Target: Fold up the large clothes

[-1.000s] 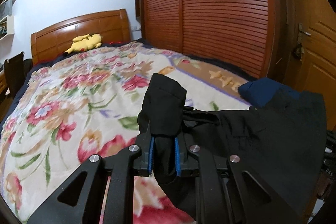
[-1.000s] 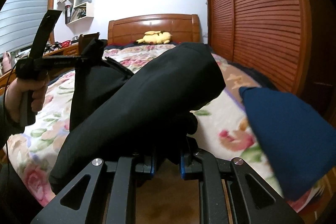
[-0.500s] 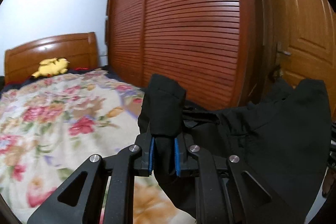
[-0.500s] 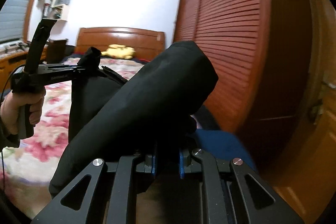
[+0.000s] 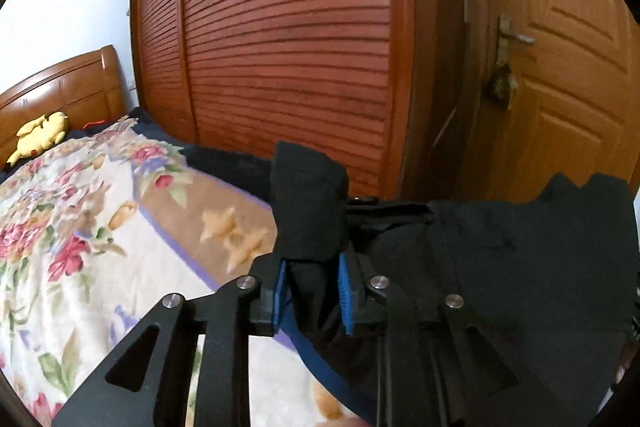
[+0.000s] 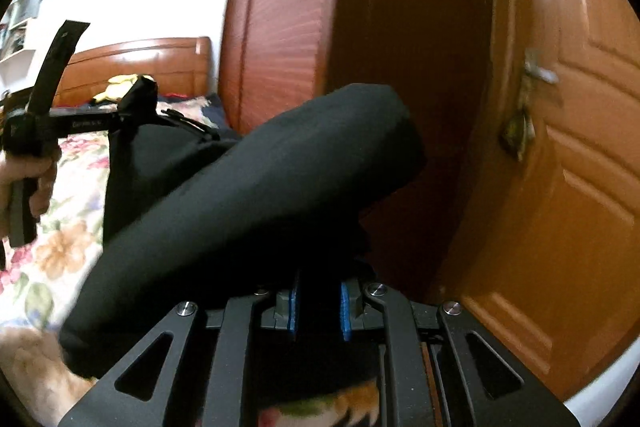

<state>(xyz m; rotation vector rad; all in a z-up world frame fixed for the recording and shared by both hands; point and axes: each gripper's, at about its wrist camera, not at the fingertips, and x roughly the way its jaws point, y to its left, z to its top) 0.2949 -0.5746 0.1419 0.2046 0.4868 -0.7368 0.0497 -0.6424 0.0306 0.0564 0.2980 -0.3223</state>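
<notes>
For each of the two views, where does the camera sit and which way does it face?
Left wrist: on the left gripper, facing the louvred wardrobe and door across the floral bed; black garment between jaws that have just been opening.
Right wrist: on the right gripper, shut on the same garment, facing the door; the person's hand holding the other gripper shows at left.
Shared: garment, wardrobe, door, bed, headboard.

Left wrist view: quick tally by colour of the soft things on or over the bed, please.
Black: 1, the black garment hanging from the left gripper
Yellow: 1, the plush toy by the headboard
Floral: 1, the bedspread
Total: 3
</notes>
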